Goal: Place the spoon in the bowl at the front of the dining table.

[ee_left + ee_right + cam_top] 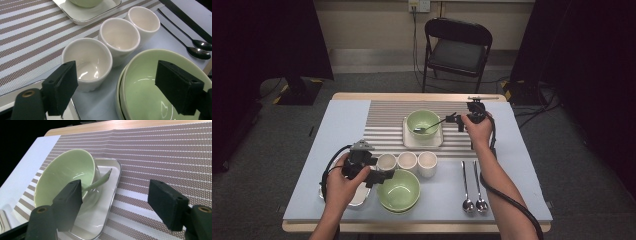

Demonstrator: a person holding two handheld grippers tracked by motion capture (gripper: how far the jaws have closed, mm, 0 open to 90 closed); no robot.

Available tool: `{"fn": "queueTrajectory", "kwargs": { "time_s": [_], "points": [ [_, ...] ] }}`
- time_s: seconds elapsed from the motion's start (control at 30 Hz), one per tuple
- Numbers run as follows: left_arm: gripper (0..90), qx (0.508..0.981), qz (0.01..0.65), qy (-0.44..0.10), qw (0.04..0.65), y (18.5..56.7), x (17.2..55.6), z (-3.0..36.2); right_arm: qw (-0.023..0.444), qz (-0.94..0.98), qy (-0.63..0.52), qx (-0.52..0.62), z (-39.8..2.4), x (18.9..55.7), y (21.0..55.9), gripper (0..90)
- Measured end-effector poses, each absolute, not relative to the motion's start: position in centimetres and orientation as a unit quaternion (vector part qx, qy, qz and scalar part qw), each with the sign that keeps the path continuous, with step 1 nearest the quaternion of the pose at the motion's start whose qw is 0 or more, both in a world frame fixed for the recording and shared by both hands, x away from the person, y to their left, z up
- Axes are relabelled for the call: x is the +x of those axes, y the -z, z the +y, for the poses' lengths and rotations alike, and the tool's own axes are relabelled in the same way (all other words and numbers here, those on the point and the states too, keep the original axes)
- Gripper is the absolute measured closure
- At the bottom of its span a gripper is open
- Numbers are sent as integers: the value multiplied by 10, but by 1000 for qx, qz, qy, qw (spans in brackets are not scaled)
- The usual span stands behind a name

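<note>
— So where do we have the long metal spoon point(98, 182)?

— Lying in the pale green ceramic bowl point(63, 173) on the white square tray point(110, 202), handle over the rim, just ahead of our right gripper point(115, 207); its jaws stand released, nothing between them.

— And our left gripper point(112, 87)?

— Open too, hovering above the stacked green bowls point(140, 87), beside three cream cups point(86, 62).

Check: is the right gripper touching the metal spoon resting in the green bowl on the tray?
Apart. In the right gripper view, the right gripper stands open, and the spoon leans on the bowl rim beyond its pads.
</note>
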State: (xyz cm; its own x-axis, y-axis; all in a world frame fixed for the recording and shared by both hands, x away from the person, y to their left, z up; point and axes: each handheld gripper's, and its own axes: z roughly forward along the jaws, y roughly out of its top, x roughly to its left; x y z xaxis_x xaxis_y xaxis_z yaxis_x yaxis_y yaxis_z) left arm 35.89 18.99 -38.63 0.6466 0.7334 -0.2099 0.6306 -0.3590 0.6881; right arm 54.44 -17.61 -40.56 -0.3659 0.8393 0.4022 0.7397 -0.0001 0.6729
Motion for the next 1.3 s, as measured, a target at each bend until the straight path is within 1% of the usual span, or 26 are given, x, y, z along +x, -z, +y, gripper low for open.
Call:
{"fn": "queueTrajectory", "kwargs": {
  "time_s": [0.73, 1.3],
  "points": [
    [178, 822, 414, -71, 385, 385, 358, 191, 77, 732, -404, 544, -176, 536, 403, 208],
    [177, 821, 415, -74, 384, 384, 358, 193, 84, 749, -388, 531, -182, 527, 399, 198]
  ]
}}
